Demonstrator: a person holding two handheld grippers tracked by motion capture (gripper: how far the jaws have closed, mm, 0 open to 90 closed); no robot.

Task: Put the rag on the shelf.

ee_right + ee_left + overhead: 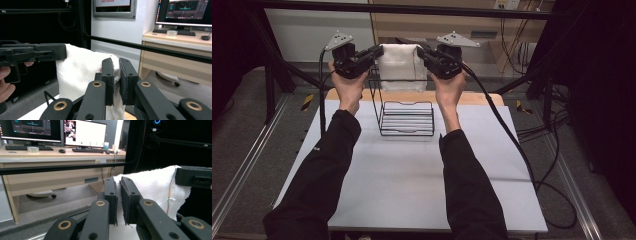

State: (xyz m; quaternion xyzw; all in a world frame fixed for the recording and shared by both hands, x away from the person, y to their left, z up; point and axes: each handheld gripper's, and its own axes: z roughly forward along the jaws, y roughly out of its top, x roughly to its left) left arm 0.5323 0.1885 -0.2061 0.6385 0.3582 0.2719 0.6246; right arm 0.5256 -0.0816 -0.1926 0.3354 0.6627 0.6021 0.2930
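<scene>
White towel (pixel 399 67), one in number, is held stretched in the air between the two grippers, above the far end of the table (pixel 412 180) and over the single black wire rack (pixel 406 117) that stands on the pale table top. In the high view the left gripper (pixel 374 52) is seen at the towel's left upper corner and the right gripper (pixel 421 52) at its right upper corner, each carried by one hand, so that two hands and two dark sleeves are counted, coming in from the bottom edge. In the left gripper view the towel (pixel 152 187) is pinched between the two black jaws of the left gripper (pixel 119 188), which are pressed together on the cloth's edge with only the fabric between them; the other gripper is seen farther off at the towel's opposite corner. In the right gripper view the same is shown from the other side: the jaws of the right gripper (pixel 117 67) are clamped on the corner of the towel (pixel 80 72), and the cloth hangs down from the two held corners. A thin coloured stitch line is seen along one edge of the towel in the left gripper view. The rack's upright wire back rises just below the hanging cloth; whether the two touch cannot be told. Behind the table a wooden desk (pixel 50 172) is seen with two monitors and two keyboards on it
</scene>
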